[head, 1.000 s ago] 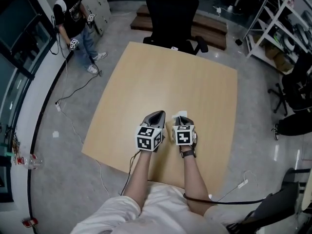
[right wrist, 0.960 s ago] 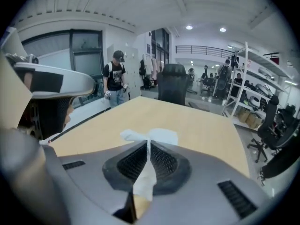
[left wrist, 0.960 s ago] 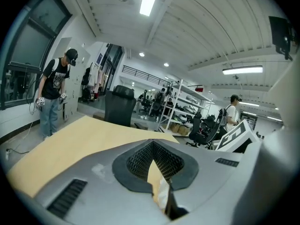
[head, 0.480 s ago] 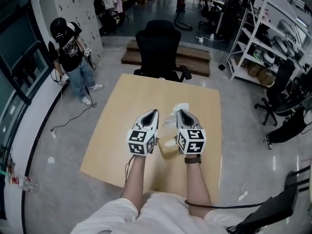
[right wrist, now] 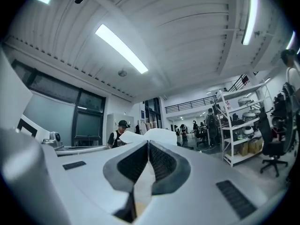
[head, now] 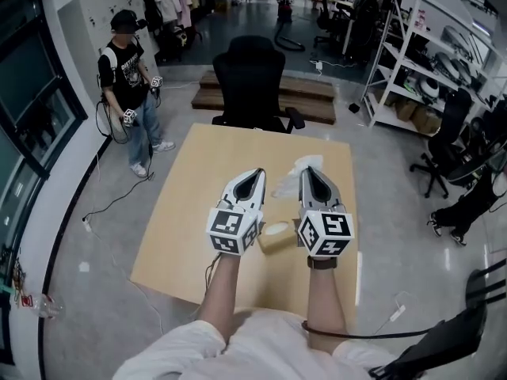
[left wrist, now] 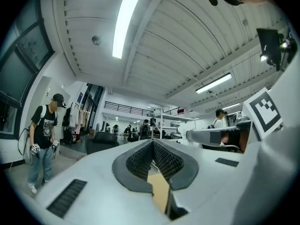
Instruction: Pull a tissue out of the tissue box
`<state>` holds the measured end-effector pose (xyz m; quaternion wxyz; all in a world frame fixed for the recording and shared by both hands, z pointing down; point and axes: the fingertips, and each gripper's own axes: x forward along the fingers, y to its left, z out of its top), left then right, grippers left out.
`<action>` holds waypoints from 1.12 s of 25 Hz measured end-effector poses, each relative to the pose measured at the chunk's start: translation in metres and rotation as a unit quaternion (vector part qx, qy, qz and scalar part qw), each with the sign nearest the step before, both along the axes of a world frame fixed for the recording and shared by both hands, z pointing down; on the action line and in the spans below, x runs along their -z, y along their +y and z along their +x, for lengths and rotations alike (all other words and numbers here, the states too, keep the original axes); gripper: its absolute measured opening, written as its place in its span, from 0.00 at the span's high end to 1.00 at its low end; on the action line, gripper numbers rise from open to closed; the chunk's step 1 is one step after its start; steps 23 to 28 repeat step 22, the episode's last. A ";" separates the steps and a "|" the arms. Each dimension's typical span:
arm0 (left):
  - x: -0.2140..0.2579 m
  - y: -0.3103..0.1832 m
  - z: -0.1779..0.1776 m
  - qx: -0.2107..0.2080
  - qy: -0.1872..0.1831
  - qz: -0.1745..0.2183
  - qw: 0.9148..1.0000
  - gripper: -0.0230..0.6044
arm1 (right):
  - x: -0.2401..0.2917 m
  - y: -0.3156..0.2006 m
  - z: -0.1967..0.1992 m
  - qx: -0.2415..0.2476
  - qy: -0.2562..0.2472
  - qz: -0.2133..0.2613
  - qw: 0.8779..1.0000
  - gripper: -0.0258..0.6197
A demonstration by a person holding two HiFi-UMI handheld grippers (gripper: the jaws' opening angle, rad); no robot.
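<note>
Above the tabletop [head: 198,204], we are keeping the right gripper [head: 310,171] fingers clenched on a white tissue [head: 288,180] and the left gripper [head: 255,173] fingers clenched empty. The tissue box [head: 276,237] is sitting below, between them.

Tissue box [head: 276,237] is sitting mostly hidden behind left gripper [head: 255,174] and right gripper [head: 310,171]; tissue [head: 287,184] is showing only partly.

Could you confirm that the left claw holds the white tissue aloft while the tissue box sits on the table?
Not quite: the right claw holds the tissue, as the right gripper view shows; the left claw is shut on nothing. The tissue box does sit on the table.
</note>
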<state>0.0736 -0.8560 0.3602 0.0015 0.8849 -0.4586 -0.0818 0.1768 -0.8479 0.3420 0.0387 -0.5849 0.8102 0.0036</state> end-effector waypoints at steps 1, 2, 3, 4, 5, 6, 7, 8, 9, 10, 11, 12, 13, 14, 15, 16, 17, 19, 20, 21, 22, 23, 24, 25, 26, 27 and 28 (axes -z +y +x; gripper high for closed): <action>-0.001 0.001 0.001 0.000 -0.001 0.000 1.000 0.96 | -0.002 0.001 0.001 -0.002 0.001 0.000 1.000 0.94; -0.002 0.002 0.002 -0.001 -0.002 0.001 1.000 0.96 | -0.003 0.002 0.002 -0.002 0.002 -0.001 1.000 0.94; -0.001 0.003 0.003 -0.001 -0.002 0.001 1.000 0.96 | -0.004 0.003 0.003 -0.003 0.004 -0.003 1.000 0.94; 0.000 0.004 0.004 -0.001 -0.003 0.001 1.000 0.96 | -0.003 0.003 0.003 -0.003 0.005 -0.004 1.000 0.94; 0.001 0.005 0.004 -0.001 -0.003 0.001 1.000 0.96 | -0.002 0.004 0.003 -0.003 0.006 -0.004 1.000 0.94; 0.002 0.006 0.003 -0.001 -0.003 0.001 1.000 0.96 | -0.002 0.005 0.002 -0.002 0.007 -0.004 1.000 0.94; 0.002 0.007 0.003 0.000 -0.004 0.001 1.000 0.96 | -0.002 0.006 0.001 -0.001 0.008 -0.003 1.000 0.94; 0.002 0.007 0.002 0.000 -0.004 0.002 1.000 0.96 | -0.002 0.007 0.000 0.000 0.009 -0.002 1.000 0.94; 0.001 0.008 0.002 0.001 -0.004 0.002 1.000 0.96 | -0.001 0.007 -0.001 0.001 0.010 -0.001 1.000 0.94; 0.001 0.009 0.001 0.002 -0.005 0.002 1.000 0.96 | -0.001 0.007 -0.002 0.002 0.011 0.000 1.000 0.94; 0.002 0.009 0.000 0.003 -0.005 0.003 1.000 0.96 | 0.001 0.007 -0.003 0.002 0.011 0.001 1.000 0.94; 0.004 0.009 -0.002 0.004 -0.005 0.003 1.000 0.96 | 0.002 0.007 -0.005 0.003 0.011 0.002 1.000 0.94; 0.006 0.009 -0.004 0.006 -0.005 0.004 1.000 0.96 | 0.004 0.007 -0.007 0.004 0.011 0.003 1.000 0.94; 0.007 0.010 -0.006 0.007 -0.005 0.006 1.000 0.96 | 0.005 0.008 -0.008 0.005 0.011 0.004 1.000 0.94; 0.009 0.010 -0.007 0.009 -0.005 0.007 1.000 0.96 | 0.006 0.008 -0.009 0.006 0.011 0.005 1.000 0.94; 0.010 0.010 -0.008 0.011 -0.005 0.008 1.000 0.96 | 0.007 0.008 -0.009 0.006 0.012 0.007 1.000 0.94; 0.011 0.009 -0.008 0.013 -0.005 0.010 1.000 0.96 | 0.008 0.008 -0.008 0.006 0.012 0.009 1.000 0.94; 0.012 0.010 -0.007 0.016 -0.005 0.010 1.000 0.96 | 0.010 0.008 -0.006 0.004 0.013 0.013 1.000 0.94; 0.012 0.010 -0.007 0.017 -0.005 0.011 1.000 0.96 | 0.011 0.008 -0.005 0.003 0.014 0.014 1.000 0.94; 0.012 0.010 -0.007 0.018 -0.006 0.011 1.000 0.96 | 0.012 0.008 -0.004 0.002 0.014 0.015 1.000 0.94; 0.013 0.010 -0.007 0.019 -0.006 0.011 1.000 0.96 | 0.013 0.007 -0.003 0.001 0.015 0.016 1.000 0.94; 0.013 0.010 -0.007 0.019 -0.006 0.011 1.000 0.96 | 0.013 0.007 -0.003 0.001 0.015 0.016 1.000 0.94; 0.013 0.010 -0.007 0.019 -0.006 0.011 1.000 0.96 | 0.013 0.007 -0.003 0.001 0.015 0.016 1.000 0.94; 0.013 0.010 -0.007 0.019 -0.006 0.011 1.000 0.96 | 0.013 0.007 -0.003 0.001 0.015 0.016 1.000 0.94; 0.013 0.010 -0.007 0.019 -0.006 0.011 1.000 0.96 | 0.013 0.007 -0.003 0.001 0.015 0.016 1.000 0.94; 0.013 0.010 -0.007 0.019 -0.006 0.011 1.000 0.96 | 0.013 0.007 -0.003 0.001 0.015 0.016 1.000 0.94; 0.013 0.010 -0.007 0.019 -0.006 0.011 1.000 0.96 | 0.013 0.007 -0.003 0.001 0.015 0.016 1.000 0.94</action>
